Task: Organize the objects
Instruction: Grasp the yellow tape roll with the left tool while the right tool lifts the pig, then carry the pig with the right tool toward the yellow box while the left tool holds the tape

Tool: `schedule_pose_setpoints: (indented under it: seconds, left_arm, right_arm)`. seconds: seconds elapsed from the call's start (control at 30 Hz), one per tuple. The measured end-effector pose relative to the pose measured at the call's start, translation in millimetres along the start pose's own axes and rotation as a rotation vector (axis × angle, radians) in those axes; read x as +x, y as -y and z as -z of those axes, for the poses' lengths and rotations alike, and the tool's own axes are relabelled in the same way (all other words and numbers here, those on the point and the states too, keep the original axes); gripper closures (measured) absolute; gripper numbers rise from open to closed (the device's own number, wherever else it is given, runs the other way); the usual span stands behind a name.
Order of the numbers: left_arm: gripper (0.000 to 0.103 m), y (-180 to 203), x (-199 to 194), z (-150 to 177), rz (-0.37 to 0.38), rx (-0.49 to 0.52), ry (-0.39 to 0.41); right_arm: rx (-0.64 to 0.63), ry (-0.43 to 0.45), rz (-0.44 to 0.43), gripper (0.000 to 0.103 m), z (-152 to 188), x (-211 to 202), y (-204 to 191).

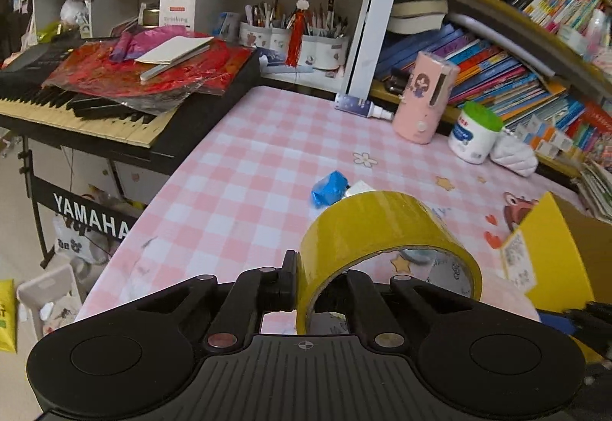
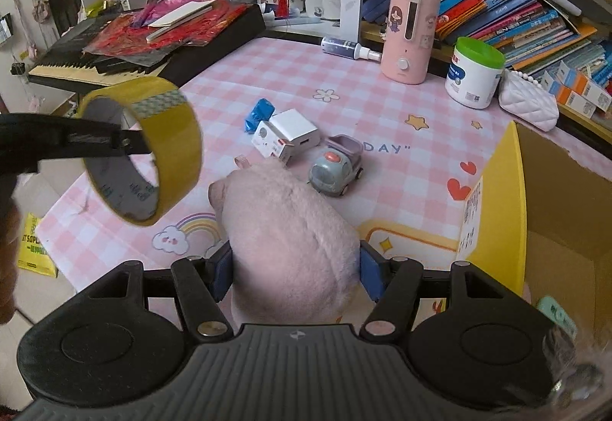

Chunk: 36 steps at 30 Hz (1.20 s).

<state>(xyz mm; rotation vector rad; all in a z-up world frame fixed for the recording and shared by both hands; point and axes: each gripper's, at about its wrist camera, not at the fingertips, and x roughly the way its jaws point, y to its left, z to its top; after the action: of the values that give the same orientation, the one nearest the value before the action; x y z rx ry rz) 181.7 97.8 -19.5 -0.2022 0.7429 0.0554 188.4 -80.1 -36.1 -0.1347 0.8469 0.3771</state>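
While both grippers hold something, the views run as follows.

Left wrist, left gripper [image 1: 319, 291]: clenched on the wall of a yellow tape roll [image 1: 382, 241], one finger outside and one inside the ring.
Left wrist, tape roll: lifted above the pink checked table [image 1: 229, 172], standing on edge, its hole facing near-right.
Left wrist, table: a blue bundle [image 1: 329, 188] lies just beyond the roll; a yellow box [image 1: 547, 249] stands at the right.
Right wrist, right gripper [image 2: 292, 272]: blue pads pressed on either side of a pink plush toy [image 2: 287, 237].
Right wrist, plush toy: near the table's close edge, long axis running from near to far, rounded end pointing far-left.
Right wrist, table: a white box [image 2: 287, 138] and a toy car [image 2: 336, 168] lie beyond the plush; the open yellow box stands at the right, and the tape roll hangs at the left.
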Motion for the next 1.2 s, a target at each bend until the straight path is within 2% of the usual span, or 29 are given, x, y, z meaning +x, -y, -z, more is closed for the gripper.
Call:
schedule_pose_setpoints:
  seconds: [0.23,0.53,0.9,1.2]
  left_arm:
    - [0.098,-9,-36,22,0.024,0.008,0.018]
    - [0.098,-22,-67,61,0.058,0.034,-0.023]
    - [0.098,-36,-102,95,0.109,0.086,-0.053]
    - [0.098,-16,-111,113,0.211,0.176,-0.09]
  right_arm:
    - [0.038,0.013,0.025,0.041,17,-18,-12]
    - [0.12,0.014,0.055,0.041,49,-43,-29]
    - [0.148,0.013,0.068,0.041,96,-76,-70]
    - [0.249,0.02,0.139,0.041,133,-107,-70]
